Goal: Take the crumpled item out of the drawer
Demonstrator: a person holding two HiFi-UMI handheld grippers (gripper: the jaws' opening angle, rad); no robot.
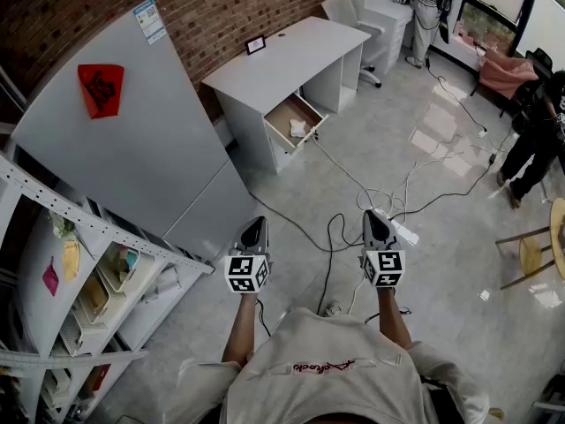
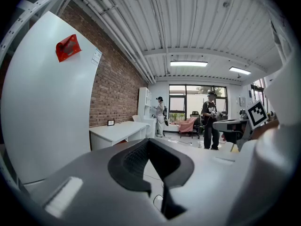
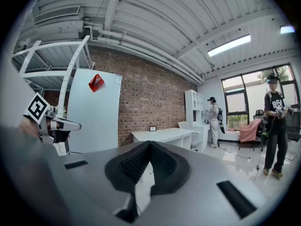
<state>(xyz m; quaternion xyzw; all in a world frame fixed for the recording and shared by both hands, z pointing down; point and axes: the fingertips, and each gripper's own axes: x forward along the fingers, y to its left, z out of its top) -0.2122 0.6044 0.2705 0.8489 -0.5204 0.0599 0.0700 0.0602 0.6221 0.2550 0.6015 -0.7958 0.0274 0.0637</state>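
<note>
Both grippers are being held low in front of the body, side by side and pointing ahead. This pose is judged to suit a walk across the room rather than any grasp. The left gripper (image 1: 254, 228) is being carried with its jaws closed tip to tip and nothing between them. The right gripper (image 1: 376, 221) is being carried the same way, jaws pressed together and empty.

The crumpled item (image 1: 298, 128), a pale wad, is lying in the open drawer (image 1: 281, 116), which is standing pulled out from under the white desk (image 1: 282, 56), well apart from both grippers. The task is therefore being judged as no further along than the approach.

Between the person and the drawer, the floor is being crossed by loose cables (image 1: 353, 182) and a power strip (image 1: 404, 233), and these are being regarded as a tripping risk. A tall white cabinet (image 1: 132, 140) and a shelf rack (image 1: 79, 281) are standing at the left, and a chair (image 1: 342, 9) is standing beyond the desk.
</note>
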